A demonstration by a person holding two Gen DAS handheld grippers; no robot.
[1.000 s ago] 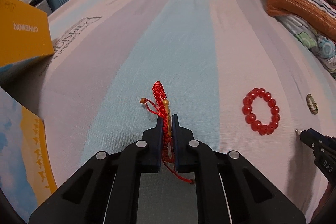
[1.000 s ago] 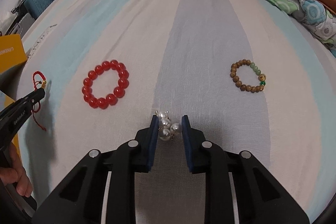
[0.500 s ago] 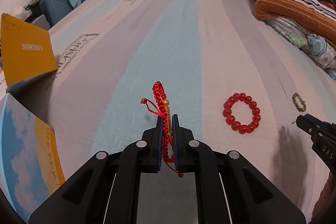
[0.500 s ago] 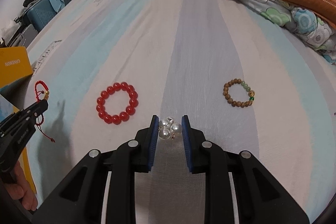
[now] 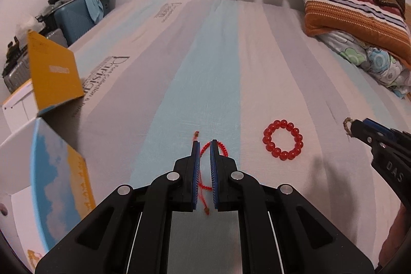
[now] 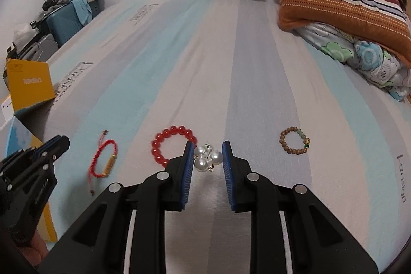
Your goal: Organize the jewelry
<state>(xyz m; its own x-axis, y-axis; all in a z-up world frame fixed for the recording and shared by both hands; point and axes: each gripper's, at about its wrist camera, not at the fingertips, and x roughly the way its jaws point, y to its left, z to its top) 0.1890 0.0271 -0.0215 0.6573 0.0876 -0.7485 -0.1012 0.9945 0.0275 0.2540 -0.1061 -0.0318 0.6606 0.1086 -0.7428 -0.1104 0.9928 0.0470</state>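
We hold a cluster of white round pearls with small gold fittings between the blue pads of the right gripper. The fingers are set narrow and pinch it on both sides, clear of the striped blue, grey and cream bedsheet. We judge it is being carried off for sorting, perhaps to the open yellow and blue cardboard box far to the left of the left fingers.

The left gripper has its fingers almost together and, as far as we can tell, grips nothing. The red braided cord bracelet with a gold tube bead lies flat on the sheet, just ahead of and below those fingertips, apart from them.

The ring of glossy red round beads rests between the 2 pairs of fingers. The brown wooden bead bracelet with green stones lies to the right of the right fingers.

1 second ago the left pads clamped the cord bracelet upright; now it is down on the sheet. The pearls stay pinched as before. Both views now take in more of the bed, so both grippers have risen.
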